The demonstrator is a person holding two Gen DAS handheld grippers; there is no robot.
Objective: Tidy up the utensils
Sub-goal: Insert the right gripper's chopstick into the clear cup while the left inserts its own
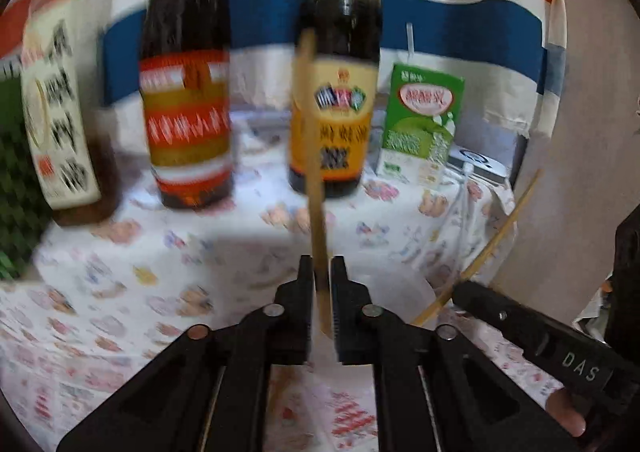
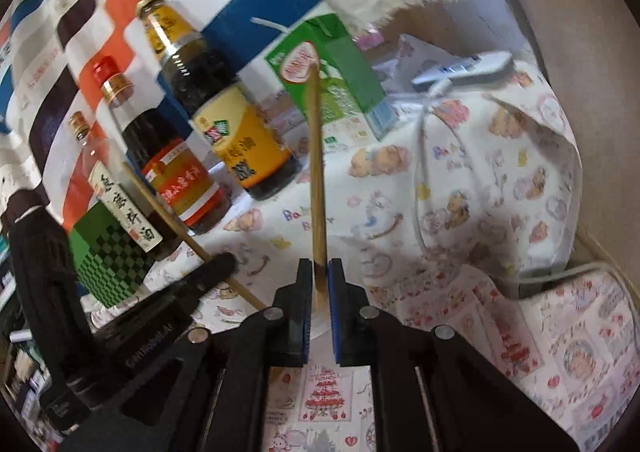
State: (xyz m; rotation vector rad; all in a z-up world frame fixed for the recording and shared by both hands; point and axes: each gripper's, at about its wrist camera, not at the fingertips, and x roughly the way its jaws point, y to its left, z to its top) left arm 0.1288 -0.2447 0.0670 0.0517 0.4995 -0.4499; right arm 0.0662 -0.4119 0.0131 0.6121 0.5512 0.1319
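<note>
My left gripper is shut on a wooden chopstick that points forward and up above the patterned tablecloth. My right gripper is shut on a second wooden chopstick, also pointing forward. In the left wrist view the right gripper comes in from the right with its chopstick. In the right wrist view the left gripper comes in from the left with its chopstick. Both chopsticks are held off the table.
Three sauce bottles stand at the back, with a green drink carton to their right. A green checkered box stands at the left. A white device with a cable lies at the far right.
</note>
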